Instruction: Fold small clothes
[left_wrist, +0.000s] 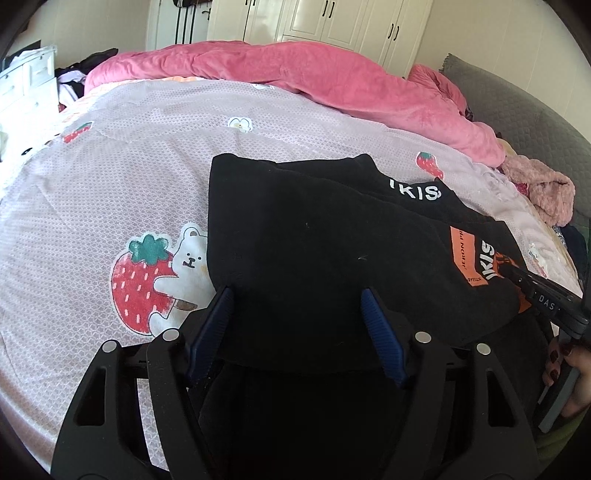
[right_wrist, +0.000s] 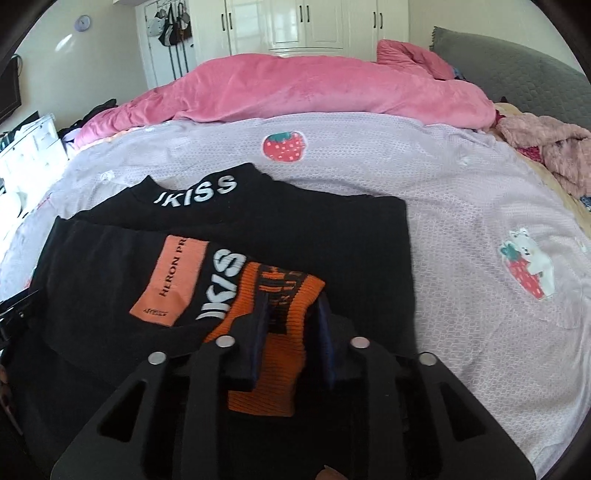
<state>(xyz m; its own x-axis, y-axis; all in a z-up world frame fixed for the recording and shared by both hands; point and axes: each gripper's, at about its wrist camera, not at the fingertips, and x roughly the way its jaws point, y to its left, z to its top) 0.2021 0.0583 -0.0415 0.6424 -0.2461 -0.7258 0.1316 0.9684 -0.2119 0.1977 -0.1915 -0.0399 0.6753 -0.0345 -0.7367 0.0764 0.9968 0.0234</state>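
A small black sweater (left_wrist: 314, 236) with white "JKISS" lettering and an orange patch lies partly folded on the lilac strawberry-print bedsheet (left_wrist: 129, 166). My left gripper (left_wrist: 297, 295) is open, its blue pads wide apart over the sweater's near black edge. My right gripper (right_wrist: 291, 306) has its jaws a little apart around the sweater's orange ribbed cuff (right_wrist: 273, 332); whether it pinches the cuff I cannot tell. The sweater (right_wrist: 258, 229) fills the left of the right wrist view. The right gripper also shows at the right edge of the left wrist view (left_wrist: 543, 299).
A rumpled pink blanket (left_wrist: 295, 74) lies across the far side of the bed. A fluffy pink garment (left_wrist: 543, 192) sits at the right edge by a grey headboard (left_wrist: 517, 110). White drawers (left_wrist: 26, 85) stand at the left, wardrobes behind.
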